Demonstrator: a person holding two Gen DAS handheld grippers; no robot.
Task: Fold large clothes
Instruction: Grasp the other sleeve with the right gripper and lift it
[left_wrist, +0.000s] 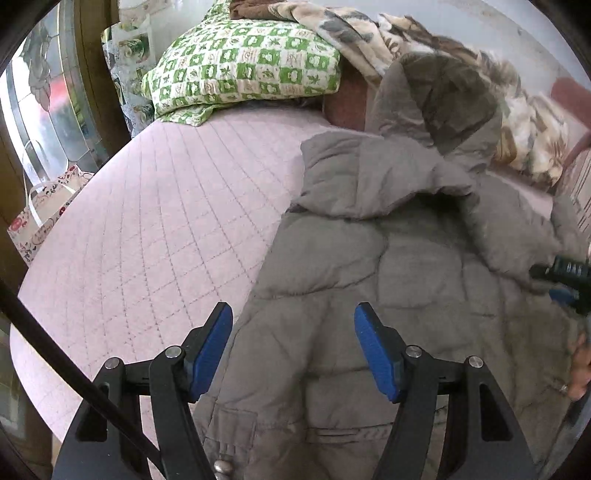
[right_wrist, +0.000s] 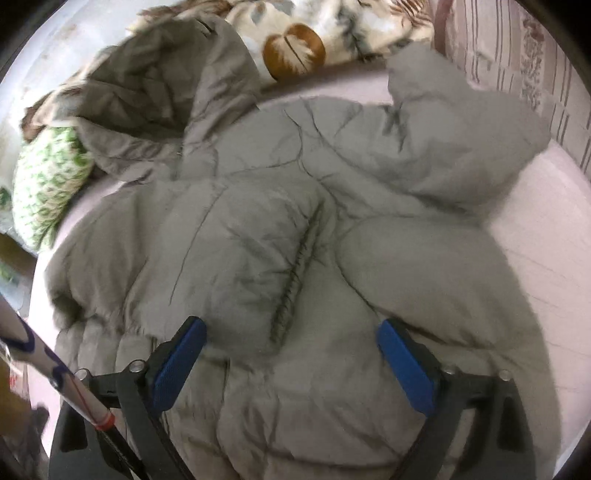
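Presently the grey padded jacket (right_wrist: 280, 236) lies spread on the pink quilted bed (left_wrist: 147, 229), hood (left_wrist: 439, 107) toward the pillows, both sleeves drawn in over the body. By that lie, the fold is judged part-way done.

Risks noted:
- The jacket is thick and puffy. A sleeve (right_wrist: 454, 147) laid over the chest is likely to spring back once let go, undoing the fold.
- The shell looks smooth. A shallow pinch may take only the outer layer and slide off when lifted.
- The hood rests against the patterned blanket (right_wrist: 332, 33) and sits near the green checked pillow (left_wrist: 243, 62). A lift from the hem end could drag it into them.
- The right edge of the jacket lies near the edge of the bed by the striped wall (right_wrist: 535, 74). A pull that way could tip the bulk over the side.
- A snap button (left_wrist: 221, 467) and pocket flap sit by the left tool; a finger could snag there.

Tool state:
- Left tool (left_wrist: 293, 354): jaws spread wide, nothing between them, over the lower left part of the jacket. Whether the tips touch the cloth cannot be told.
- Right tool (right_wrist: 291, 365): jaws spread wide, holding nothing, over the middle of the jacket near the zip line (right_wrist: 291, 288). Contact cannot be told; this view is blurred.
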